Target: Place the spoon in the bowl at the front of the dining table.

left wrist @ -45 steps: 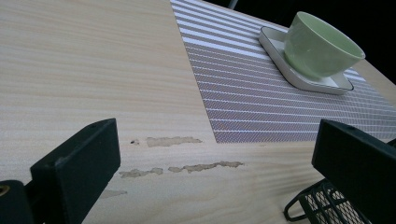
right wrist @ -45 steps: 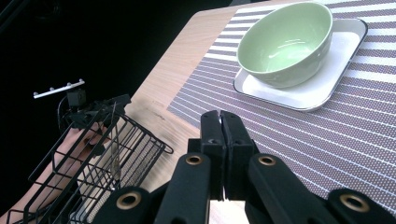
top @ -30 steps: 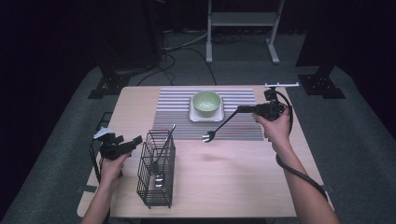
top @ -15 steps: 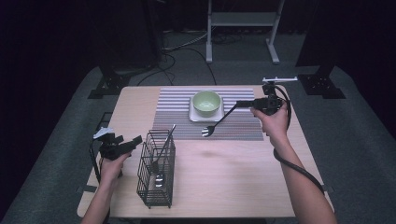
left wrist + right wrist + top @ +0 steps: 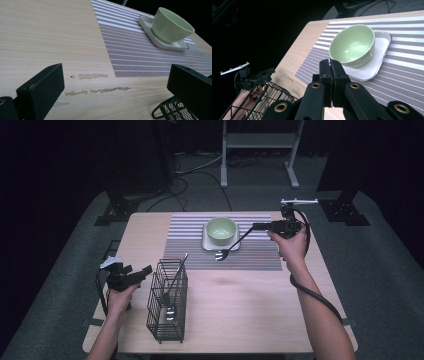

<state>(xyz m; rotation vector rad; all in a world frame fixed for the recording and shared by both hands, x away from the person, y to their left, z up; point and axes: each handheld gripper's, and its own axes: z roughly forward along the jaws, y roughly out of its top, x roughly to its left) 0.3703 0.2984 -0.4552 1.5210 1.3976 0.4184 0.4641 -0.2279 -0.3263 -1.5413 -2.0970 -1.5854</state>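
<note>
My right gripper (image 5: 256,226) is shut on the handle end of a metal fork (image 5: 232,244). The fork slants down to the left, with its head just above the striped placemat (image 5: 185,245) by the front of the white square plate (image 5: 206,241). A green bowl (image 5: 221,230) sits on that plate. In the right gripper view the jaws (image 5: 330,65) are pressed together in front of the bowl (image 5: 352,46). My left gripper (image 5: 145,271) is open and holds nothing, just left of the black wire basket (image 5: 167,320). In its own view the left gripper (image 5: 115,85) looks over bare wood.
A metal utensil (image 5: 176,277) leans inside the basket. The table's wood surface (image 5: 250,305) stretches in front of the placemat. Scuff marks (image 5: 95,76) show on the wood ahead of the left jaws. Dark floor, stands and cables surround the table.
The right gripper has risen slightly and shifted back, carrying the fork's head toward the plate. The left gripper has stayed where it was.
</note>
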